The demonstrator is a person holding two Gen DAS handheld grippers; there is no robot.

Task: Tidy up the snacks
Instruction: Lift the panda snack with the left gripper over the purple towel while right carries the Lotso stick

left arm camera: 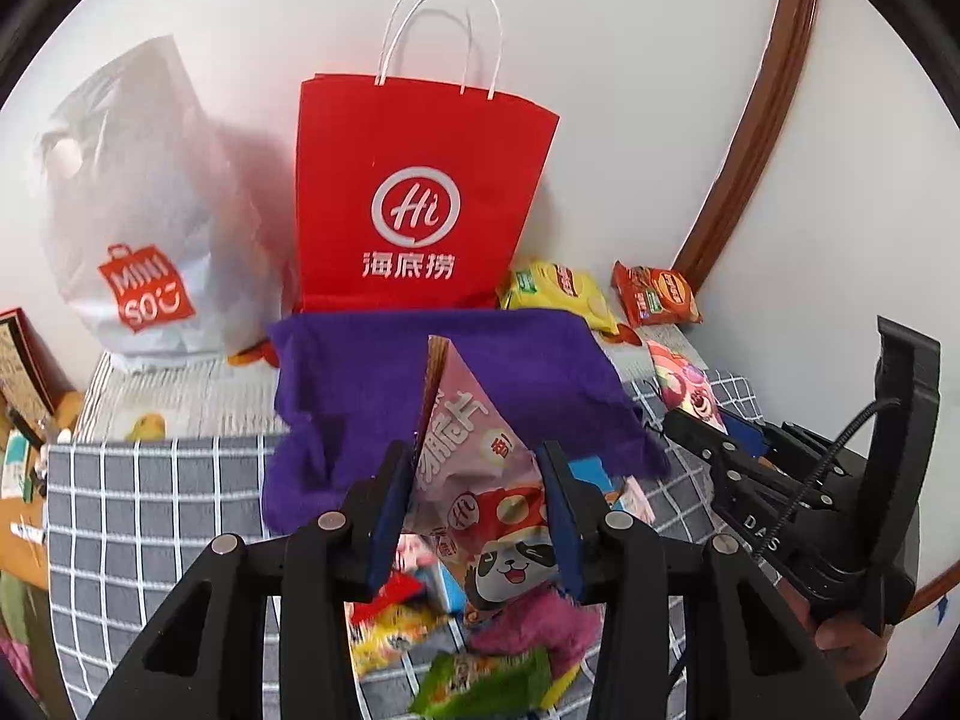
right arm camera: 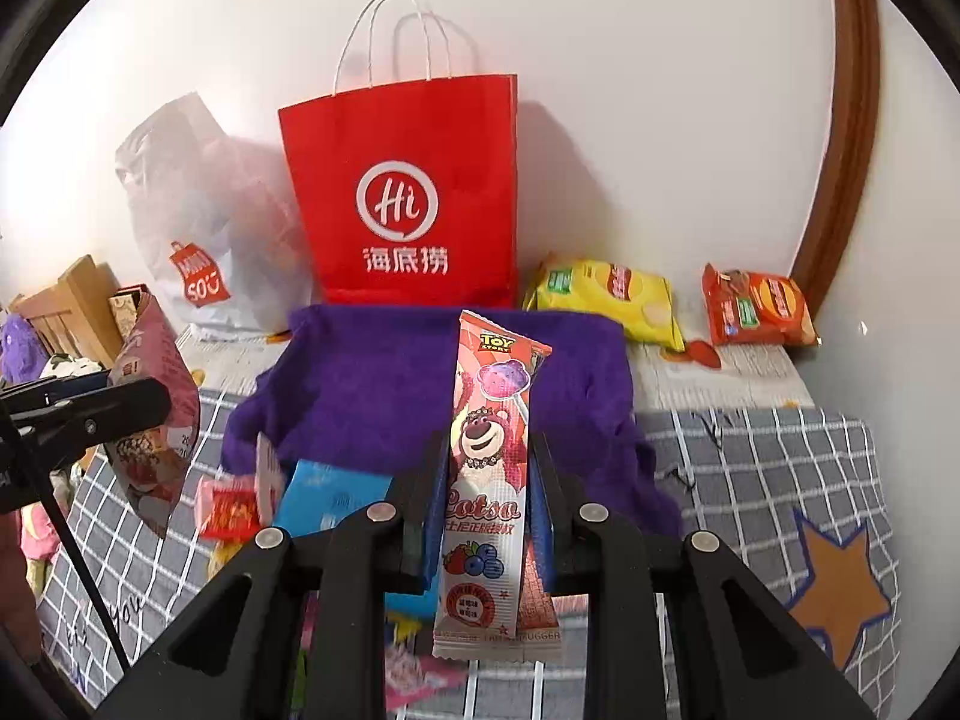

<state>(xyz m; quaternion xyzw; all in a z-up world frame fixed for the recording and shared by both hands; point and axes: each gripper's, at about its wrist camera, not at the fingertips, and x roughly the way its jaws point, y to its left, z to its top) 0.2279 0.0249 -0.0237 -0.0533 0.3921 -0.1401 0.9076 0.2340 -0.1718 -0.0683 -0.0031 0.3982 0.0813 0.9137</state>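
Against white wall, purple bin (right arm camera: 372, 396) mid-frame, dead ahead of both: right tool (right arm camera: 483, 510) pinching upright lollipop packet (right arm camera: 489, 468), left tool (left arm camera: 480, 516) pinching panda snack bag (left arm camera: 480, 468).

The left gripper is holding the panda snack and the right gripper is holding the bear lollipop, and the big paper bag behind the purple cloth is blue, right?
Almost. The left gripper does hold the panda snack, and the right gripper holds the bear lollipop. But the paper bag behind the purple cloth is red, not blue, as both wrist views show.
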